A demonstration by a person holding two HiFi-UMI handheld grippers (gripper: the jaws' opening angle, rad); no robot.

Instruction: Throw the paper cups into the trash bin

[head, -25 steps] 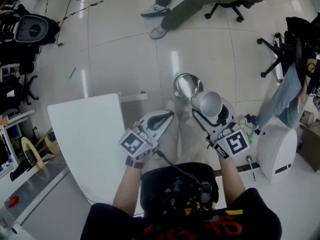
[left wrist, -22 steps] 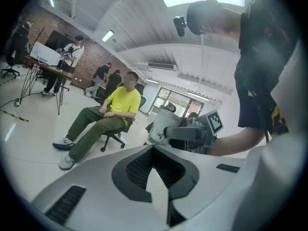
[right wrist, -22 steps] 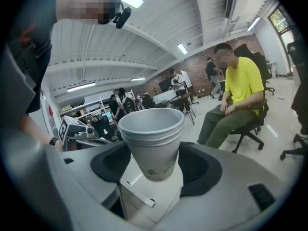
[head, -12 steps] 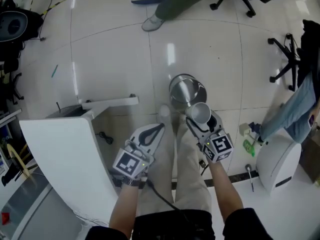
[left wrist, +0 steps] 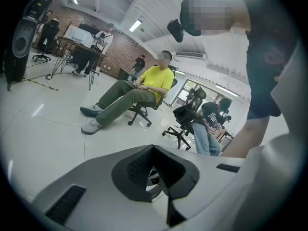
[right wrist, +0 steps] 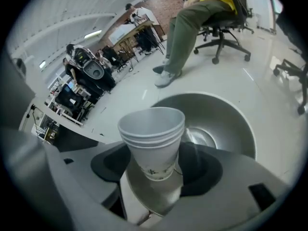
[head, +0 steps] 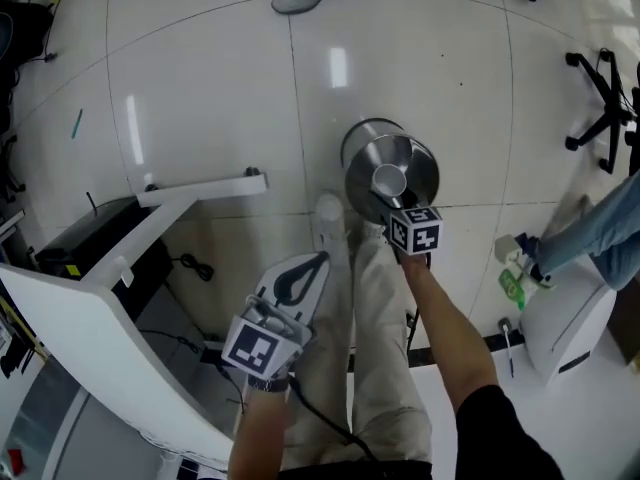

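Over the round steel trash bin (head: 362, 148), the right gripper (head: 386, 201) pinches the stacked white paper cups (head: 388, 180) low on their thin walls; they look light and crushable. The left gripper (head: 310, 268) has its jaws together, empty

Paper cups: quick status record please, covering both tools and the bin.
paper cups: nested stack, held in the right tool
right tool: shut on the paper cups, above the trash bin's mouth
trash bin: round, metal, open top, on the floor
left tool: shut, empty, away from the bin
drop: not yet done
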